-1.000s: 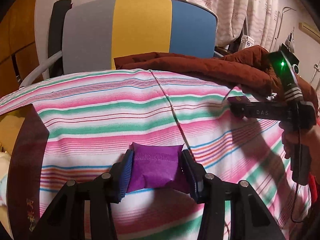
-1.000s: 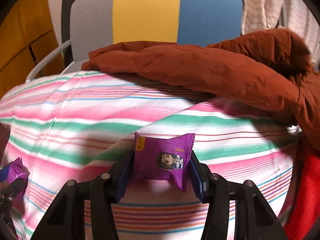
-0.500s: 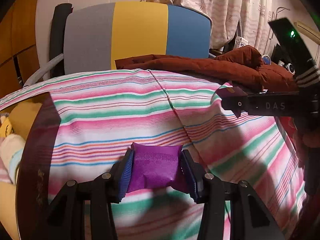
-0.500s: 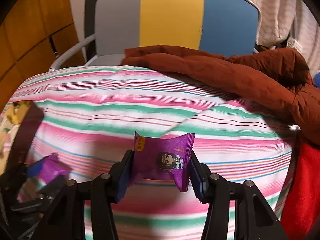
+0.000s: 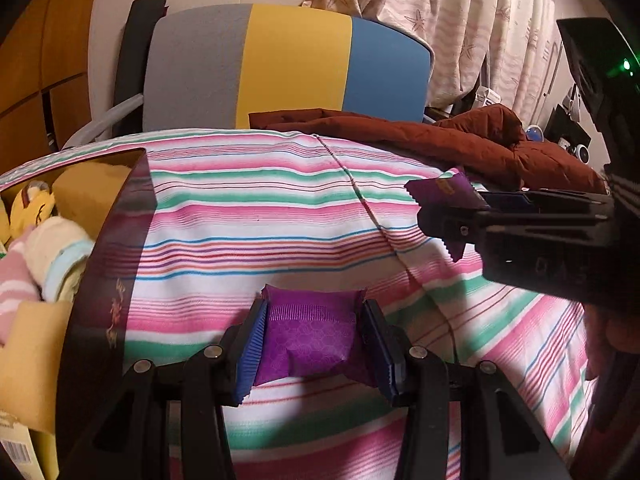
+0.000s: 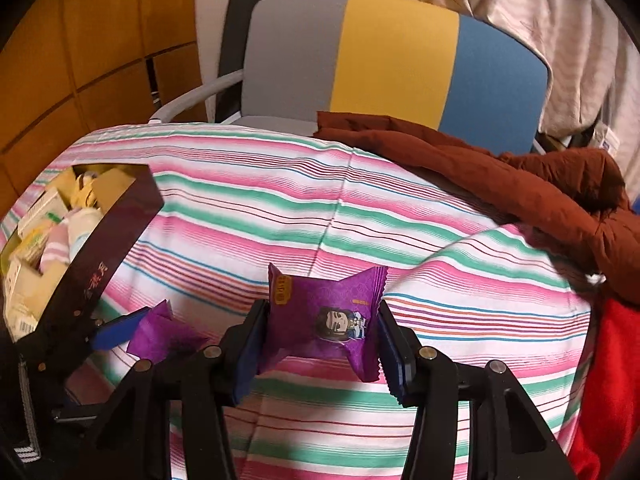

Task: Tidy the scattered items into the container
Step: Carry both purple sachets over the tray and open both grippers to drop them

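Note:
My left gripper (image 5: 316,340) is shut on a plain purple snack packet (image 5: 310,336), held above the striped cloth. My right gripper (image 6: 320,330) is shut on a purple snack packet with a cartoon figure (image 6: 328,316). That packet also shows at the right of the left wrist view (image 5: 440,192), in the right gripper's jaws. The left gripper's packet shows at lower left of the right wrist view (image 6: 160,334). A dark maroon box (image 5: 116,264) with a gold lining stands at the left; it holds socks and small cartons. It also shows in the right wrist view (image 6: 116,232).
A striped pink, green and white cloth (image 5: 260,216) covers the surface. A rust-brown jacket (image 6: 520,192) lies along its far right. A chair with a grey, yellow and blue back (image 5: 288,64) stands behind. Curtains (image 5: 480,28) hang at the back right. Red fabric (image 6: 612,380) is at the right edge.
Both grippers have moved left with their packets. The maroon box now shows more fully in both views, and the right gripper has come closer to the left one.

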`<state>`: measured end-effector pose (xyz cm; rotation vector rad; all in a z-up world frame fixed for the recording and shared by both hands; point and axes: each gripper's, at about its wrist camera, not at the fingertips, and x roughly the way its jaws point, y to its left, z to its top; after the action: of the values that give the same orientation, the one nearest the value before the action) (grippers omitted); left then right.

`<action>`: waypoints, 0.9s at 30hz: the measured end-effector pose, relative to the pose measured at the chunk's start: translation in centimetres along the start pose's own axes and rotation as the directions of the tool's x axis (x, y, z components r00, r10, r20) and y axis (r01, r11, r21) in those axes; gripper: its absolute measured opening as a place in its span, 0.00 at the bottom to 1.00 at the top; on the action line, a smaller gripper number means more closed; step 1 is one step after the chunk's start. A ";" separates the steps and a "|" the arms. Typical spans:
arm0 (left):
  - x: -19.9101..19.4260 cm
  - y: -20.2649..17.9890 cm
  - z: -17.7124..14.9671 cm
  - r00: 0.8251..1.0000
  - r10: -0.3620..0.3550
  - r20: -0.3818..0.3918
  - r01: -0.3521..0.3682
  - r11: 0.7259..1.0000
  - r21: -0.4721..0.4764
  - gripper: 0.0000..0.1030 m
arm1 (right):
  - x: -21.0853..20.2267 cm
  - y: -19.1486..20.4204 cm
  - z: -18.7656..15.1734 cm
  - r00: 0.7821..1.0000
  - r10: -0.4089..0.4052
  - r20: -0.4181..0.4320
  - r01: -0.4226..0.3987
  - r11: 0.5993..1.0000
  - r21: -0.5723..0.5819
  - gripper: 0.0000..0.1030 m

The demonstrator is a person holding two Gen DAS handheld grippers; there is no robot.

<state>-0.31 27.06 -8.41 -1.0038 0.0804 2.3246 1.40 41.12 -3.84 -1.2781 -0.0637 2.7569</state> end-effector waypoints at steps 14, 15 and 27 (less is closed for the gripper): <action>-1.4 0.2 -1.0 1.000 0.014 0.009 -0.014 1.000 0.011 0.46 | 0.4 0.8 -0.7 1.000 0.009 0.012 -0.008 0.999 -0.040 0.50; -1.8 0.2 -1.0 1.000 0.011 0.018 -0.011 1.000 0.008 0.46 | 0.4 0.7 -0.7 1.000 0.013 0.014 -0.012 0.999 -0.038 0.50; -6.6 -0.9 -2.0 0.995 -0.069 0.074 0.066 0.997 0.048 0.46 | -0.4 1.2 -0.6 0.998 0.030 0.055 -0.027 0.999 -0.041 0.50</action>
<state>5.04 23.90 -5.19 -0.8819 0.0685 2.2862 2.07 39.91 -4.03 -1.2208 -0.1071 2.8297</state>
